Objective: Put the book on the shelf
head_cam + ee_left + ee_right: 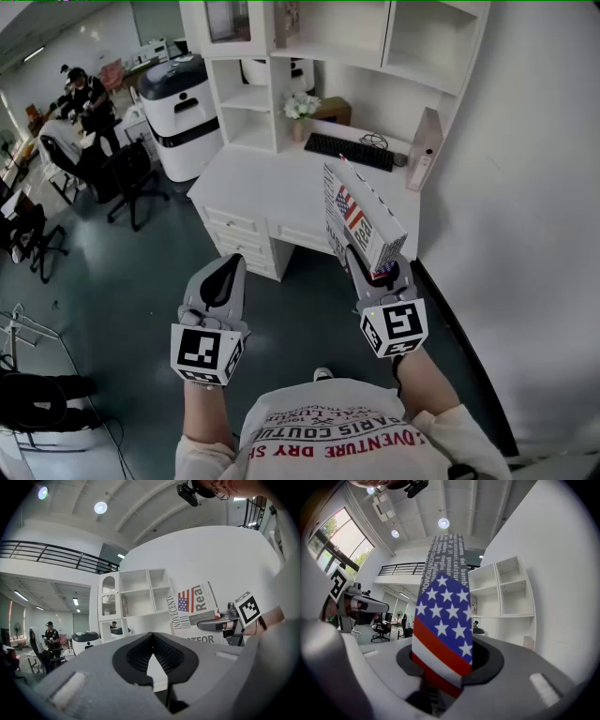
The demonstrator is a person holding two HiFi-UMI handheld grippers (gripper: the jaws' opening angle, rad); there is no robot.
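Nearest you, your left gripper (228,265) is closed on nothing, held level above the floor; beside it your right gripper (373,272) clamps the lower edge of the book (361,217), which stands upright in the air with its flag cover showing, just short of the surface (253,183); on that surface sit a keyboard (349,151) and a vase of flowers (301,105); behind them rises the shelf (427,33), one top compartment holding a thin upright item too small to identify.

White desk (253,183) under shelf (246,97), with black keyboard (349,151), flower vase (300,112)
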